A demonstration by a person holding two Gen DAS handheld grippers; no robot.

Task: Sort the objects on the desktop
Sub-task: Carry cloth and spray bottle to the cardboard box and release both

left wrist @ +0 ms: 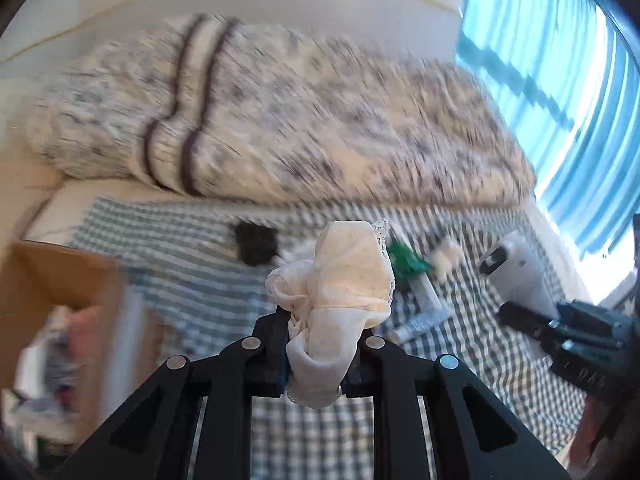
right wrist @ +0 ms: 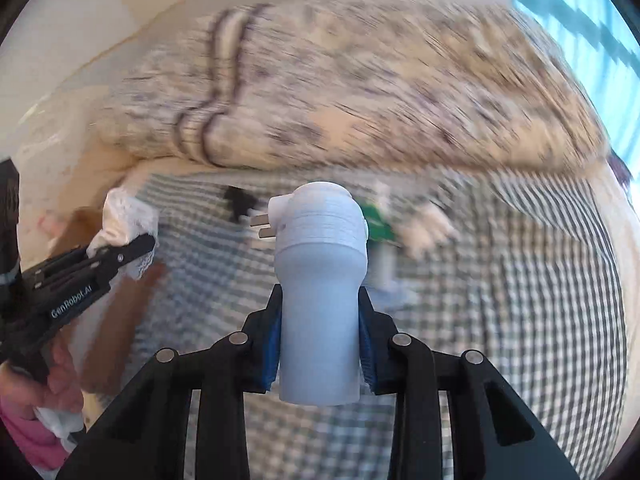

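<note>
My left gripper [left wrist: 318, 320] is shut on a bunched cream cloth with lace trim [left wrist: 344, 280], held above the checked bedsheet [left wrist: 208, 280]. In the right wrist view the same cloth [right wrist: 124, 216] shows in the left gripper [right wrist: 136, 246] at the left. My right gripper [right wrist: 320, 312] is shut on a pale grey cylindrical plug adapter [right wrist: 320, 280] with two metal prongs pointing left. That adapter [left wrist: 516, 276] and the right gripper [left wrist: 520, 312] appear at the right of the left wrist view. On the sheet lie a black item [left wrist: 256, 244], a green piece [left wrist: 408, 260], a white tube [left wrist: 420, 320] and a small white fluffy thing [left wrist: 446, 258].
A cardboard box [left wrist: 60, 280] with mixed items inside stands at the left. A rolled speckled quilt [left wrist: 300, 120] with dark stripes lies across the far side of the bed. Blue curtains [left wrist: 560, 80] hang at the right. A hand [right wrist: 52, 380] holds the left gripper.
</note>
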